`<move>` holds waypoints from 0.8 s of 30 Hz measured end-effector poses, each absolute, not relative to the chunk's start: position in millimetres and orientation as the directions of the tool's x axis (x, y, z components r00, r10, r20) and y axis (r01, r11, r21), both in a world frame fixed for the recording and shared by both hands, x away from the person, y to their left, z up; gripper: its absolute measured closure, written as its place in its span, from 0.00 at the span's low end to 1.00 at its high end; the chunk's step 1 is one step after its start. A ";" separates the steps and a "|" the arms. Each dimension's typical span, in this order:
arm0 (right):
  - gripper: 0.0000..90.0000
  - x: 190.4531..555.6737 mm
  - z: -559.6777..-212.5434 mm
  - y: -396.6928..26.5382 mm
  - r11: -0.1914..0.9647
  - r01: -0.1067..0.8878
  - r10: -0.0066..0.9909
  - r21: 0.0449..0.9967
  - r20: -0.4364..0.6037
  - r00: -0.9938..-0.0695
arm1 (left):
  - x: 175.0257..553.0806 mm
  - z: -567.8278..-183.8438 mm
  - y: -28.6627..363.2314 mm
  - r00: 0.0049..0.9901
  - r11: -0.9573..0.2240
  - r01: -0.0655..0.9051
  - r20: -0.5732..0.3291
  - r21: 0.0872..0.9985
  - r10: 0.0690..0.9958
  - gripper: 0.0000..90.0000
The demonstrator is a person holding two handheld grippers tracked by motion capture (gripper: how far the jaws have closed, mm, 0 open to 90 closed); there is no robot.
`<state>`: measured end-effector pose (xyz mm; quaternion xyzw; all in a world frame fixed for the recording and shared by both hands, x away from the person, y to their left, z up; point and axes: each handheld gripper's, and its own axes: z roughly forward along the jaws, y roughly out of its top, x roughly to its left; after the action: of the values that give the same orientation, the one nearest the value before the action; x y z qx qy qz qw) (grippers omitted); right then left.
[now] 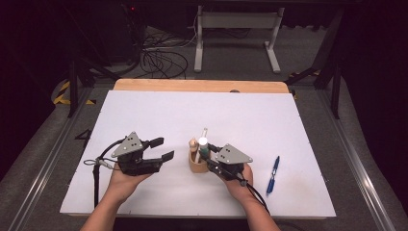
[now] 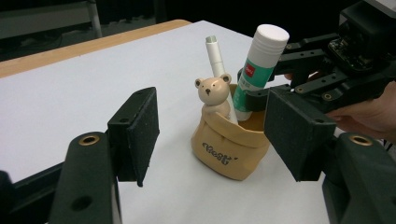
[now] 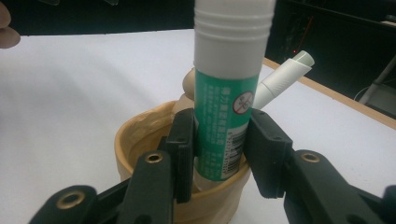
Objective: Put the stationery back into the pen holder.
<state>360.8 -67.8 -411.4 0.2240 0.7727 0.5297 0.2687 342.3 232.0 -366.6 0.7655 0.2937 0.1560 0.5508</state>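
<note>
High view: The table point(image 1: 144, 110) carries a white sheet. The tan holder point(image 1: 195, 166) stands near the centre of the near half, with a small bear figure point(image 1: 193, 143) on its rim at 11 o'clock. The glue stick point(image 1: 203, 146) stands upright in the holder, white cap up, and a white pen point(image 1: 204, 132) leans out toward 12 o'clock. The right gripper point(image 1: 208, 155) reaches the holder from 4 o'clock; its jaws are clamped on the glue stick. The left gripper point(image 1: 162, 149) rests at 9 o'clock of the holder, near it but apart; its jaws are released and hold nothing. A blue pen point(image 1: 273, 174) lies on the table at 3 o'clock of the right hand.

Left gripper view: The jaws stand apart, one each side of the holder point(image 2: 229, 149), which lies beyond them. The glue stick point(image 2: 259, 70) tilts slightly toward 1 o'clock, and the right gripper point(image 2: 257, 88) grips its green body.

Right gripper view: Both pads press the green label of the glue stick point(image 3: 226, 93), whose lower end is inside the holder point(image 3: 135, 140). The white pen point(image 3: 282, 77) points toward 2 o'clock.
</note>
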 end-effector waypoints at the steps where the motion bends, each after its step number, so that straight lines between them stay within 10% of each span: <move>1: 0.70 360.8 -411.2 -68.1 0.335 0.063 0.634 0.940 -0.176 -0.753 | 342.2 -366.6 232.0 0.779 -0.219 0.280 -0.088 0.935 0.621 0.40; 24: 0.59 361.0 -407.7 -72.9 0.319 0.071 0.656 0.945 -0.166 -0.736 | 342.9 -367.3 231.9 0.779 -0.223 0.289 -0.093 0.931 0.620 0.41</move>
<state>361.0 -72.9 -407.7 0.2377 0.7642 0.5330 0.2745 342.9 231.9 -367.3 0.7672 0.2963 0.1511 0.5484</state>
